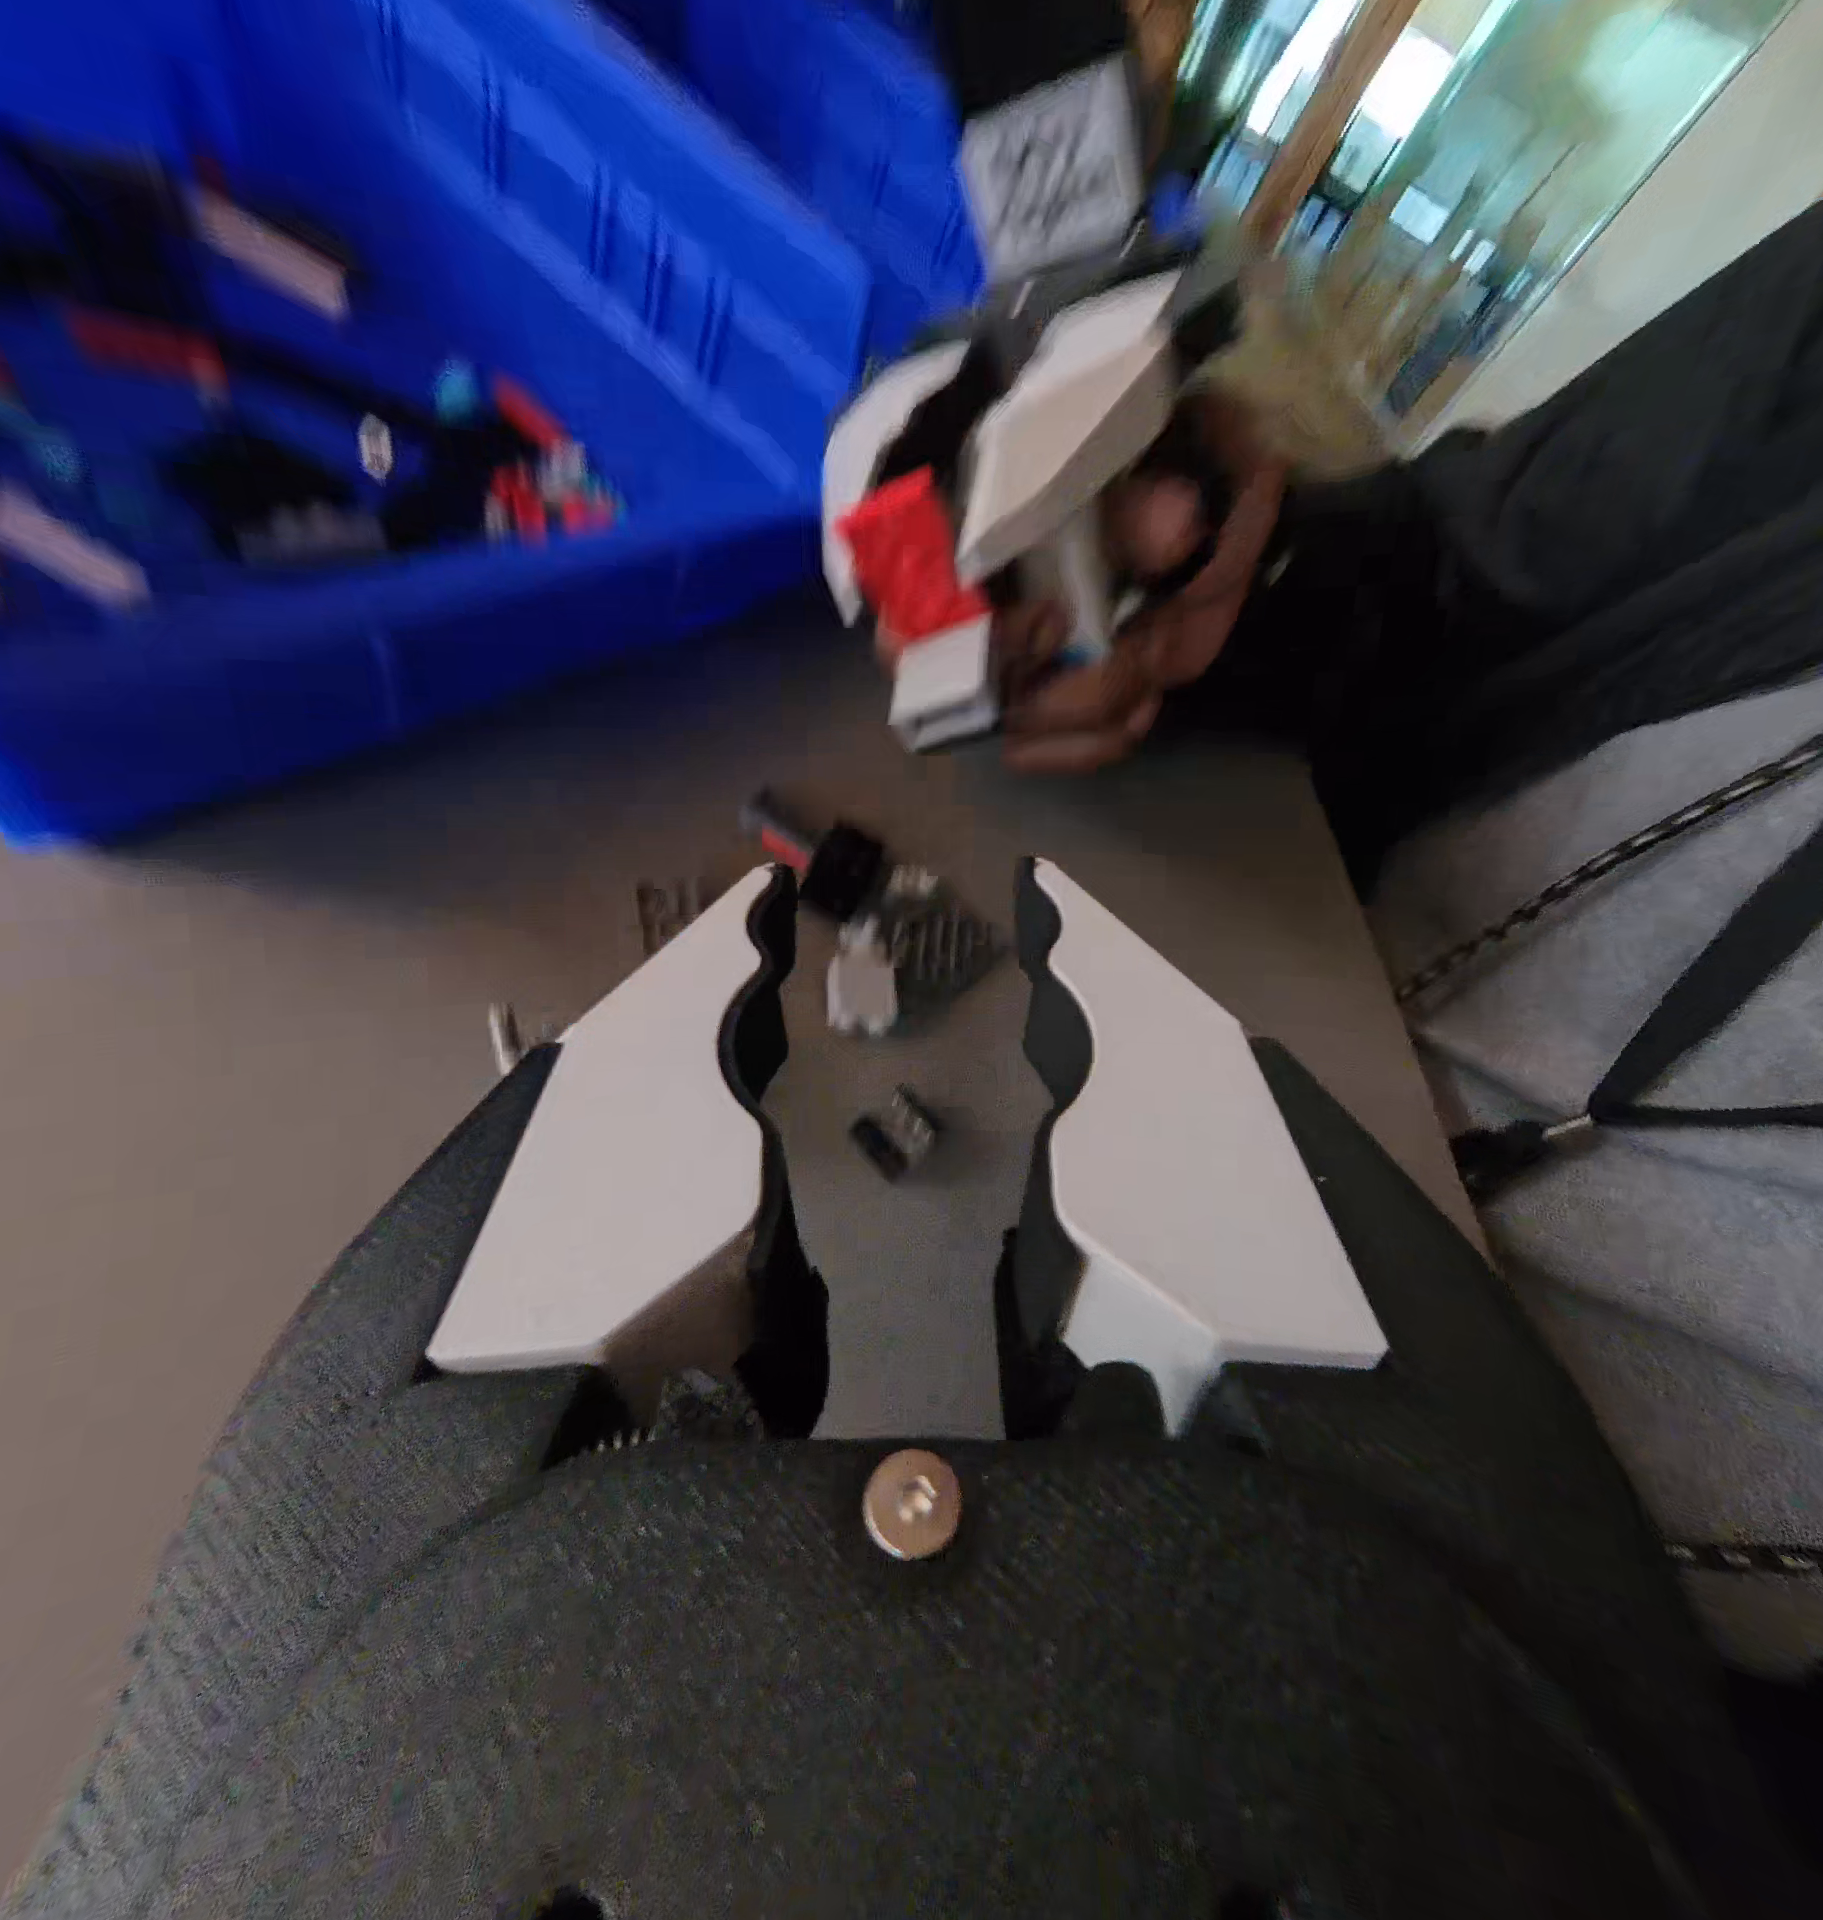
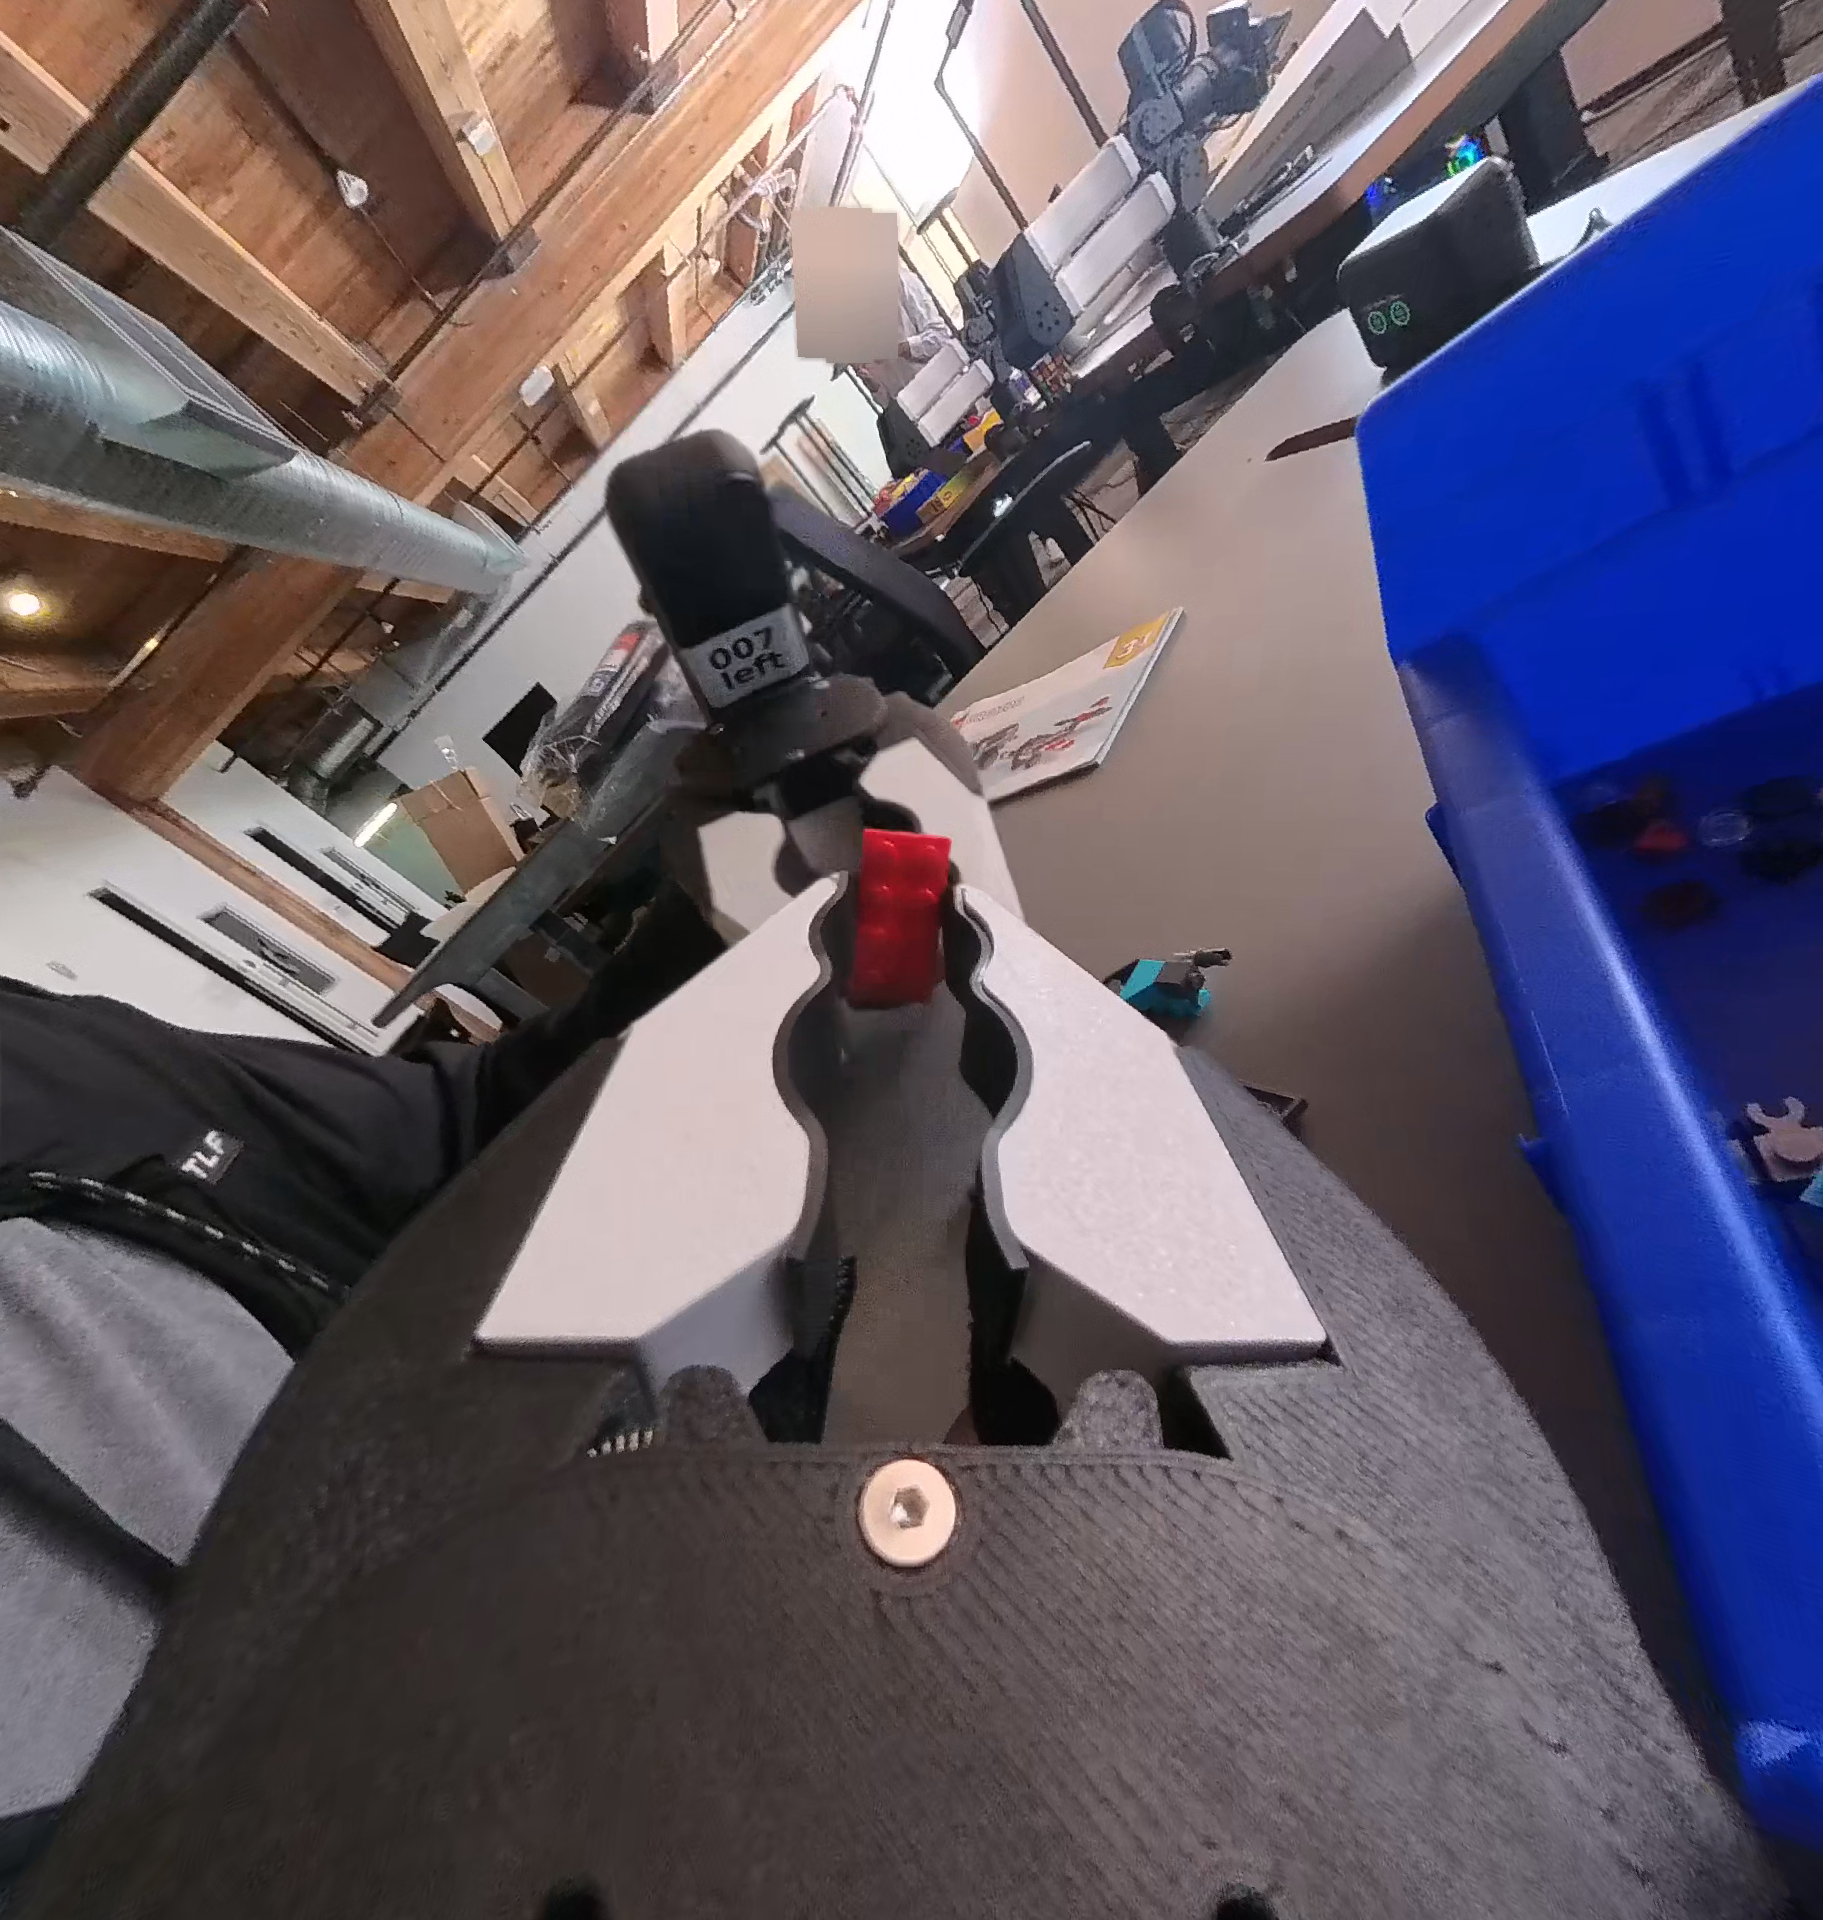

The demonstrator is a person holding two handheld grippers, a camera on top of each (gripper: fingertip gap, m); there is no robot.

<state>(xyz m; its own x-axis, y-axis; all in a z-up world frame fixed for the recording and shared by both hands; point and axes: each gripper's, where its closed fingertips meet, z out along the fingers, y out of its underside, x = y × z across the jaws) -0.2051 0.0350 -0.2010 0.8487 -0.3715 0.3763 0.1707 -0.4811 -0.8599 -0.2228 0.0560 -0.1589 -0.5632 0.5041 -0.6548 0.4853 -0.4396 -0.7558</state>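
**A:** Looking at your right wrist view, your right tool (image 2: 891,940) is clamped on a small red studded plastic brick (image 2: 894,928), which stands at centre frame between the grey finger tips. The left wrist view shows the same brick (image 1: 912,561) at upper centre, blurred, held above the desk with a grey piece stuck to its lower end.

**B:** And my left tool?

**A:** Your left tool (image 1: 899,940) is spread apart and holds nothing. It hangs over a little scatter of small dark and white plastic parts (image 1: 891,951) at centre frame, with a tiny black clip-like piece (image 1: 894,1132) lying between the fingers, lower down. It touches none of them, as far as the blur allows.

**B:** How far along are you?

**A:** One brick is in hand; the loose parts lie unjoined on the desk, and I cannot tell more.

**B:** The surroundings?

**A:** You work on a smooth grey-brown desk (image 2: 1302,727). A large blue plastic bin (image 2: 1613,727) of mixed pieces fills the right of the right view, a printed booklet (image 2: 1068,707) lies beyond, and a small teal block (image 2: 1161,992) sits just right of the fingers. Behind are wooden beams, a silver duct (image 2: 211,447) and other workbenches.
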